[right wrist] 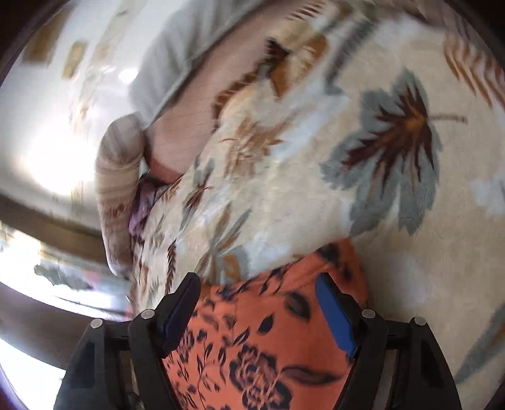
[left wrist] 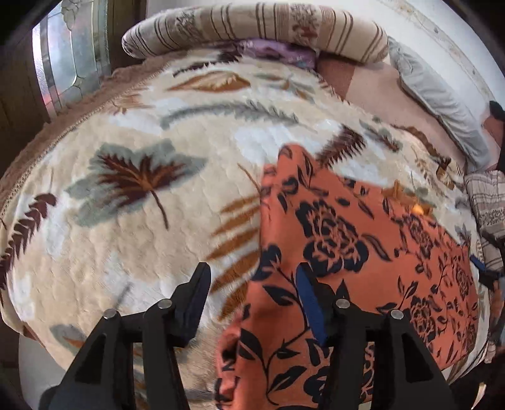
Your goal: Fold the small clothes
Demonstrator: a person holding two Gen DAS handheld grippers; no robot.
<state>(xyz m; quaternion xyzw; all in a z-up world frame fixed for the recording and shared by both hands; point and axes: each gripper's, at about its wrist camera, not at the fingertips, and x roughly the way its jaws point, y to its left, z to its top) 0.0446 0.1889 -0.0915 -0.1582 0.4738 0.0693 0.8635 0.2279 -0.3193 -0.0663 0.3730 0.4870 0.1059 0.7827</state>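
The small orange cloth with a dark navy flower print (left wrist: 363, 252) lies spread on a cream plush blanket with brown and grey leaves (left wrist: 126, 252), which covers a bed. In the left wrist view the left gripper (left wrist: 252, 302) stands with its jaws apart and grasps nothing: the blue-padded finger (left wrist: 311, 302) is over the cloth, the black finger (left wrist: 195, 299) is over the bare blanket, and the cloth's left edge runs between them. In the blurred right wrist view the right gripper (right wrist: 262, 309) is also wide apart, with the cloth's end between its fingers; no pad presses it. Further away lies a striped beige bolster pillow (left wrist: 252, 28).
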